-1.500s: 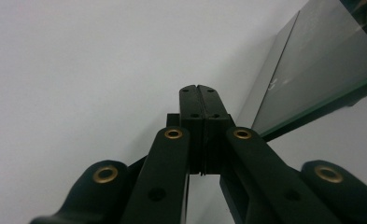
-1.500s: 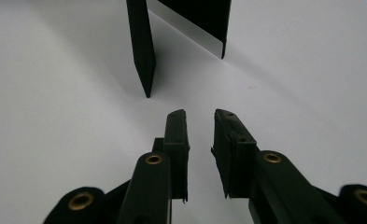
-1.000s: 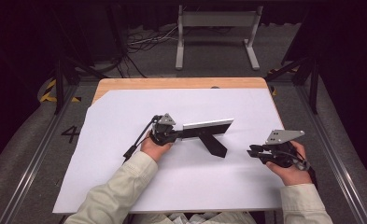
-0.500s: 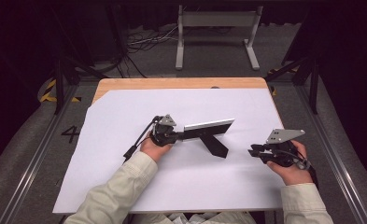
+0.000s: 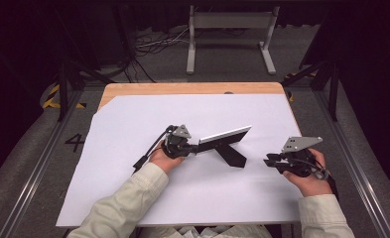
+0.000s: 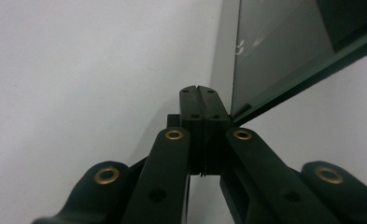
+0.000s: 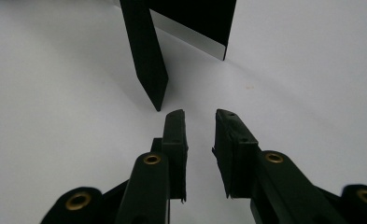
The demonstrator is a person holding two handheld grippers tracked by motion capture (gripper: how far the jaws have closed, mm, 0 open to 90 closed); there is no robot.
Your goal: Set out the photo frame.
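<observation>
A flat picture frame (image 5: 225,136) with a glass front stands tilted on the white table sheet (image 5: 133,129), propped by its black back leg (image 5: 232,154). My left gripper (image 5: 195,147) sits at the frame's left end. In the left gripper view its jaws (image 6: 201,88) are shut flat against each other with nothing between them, and the frame's glass (image 6: 284,51) rises just to their right. My right gripper (image 5: 268,161) rests right of the frame and points at it. Its jaws (image 7: 200,114) stand open and empty, a short way from the tip of the black leg (image 7: 146,56).
The white sheet covers most of a wooden table (image 5: 192,88), whose far edge shows bare. A metal stand (image 5: 229,29) and cables lie on the floor beyond. Dark rails run along both sides of the table.
</observation>
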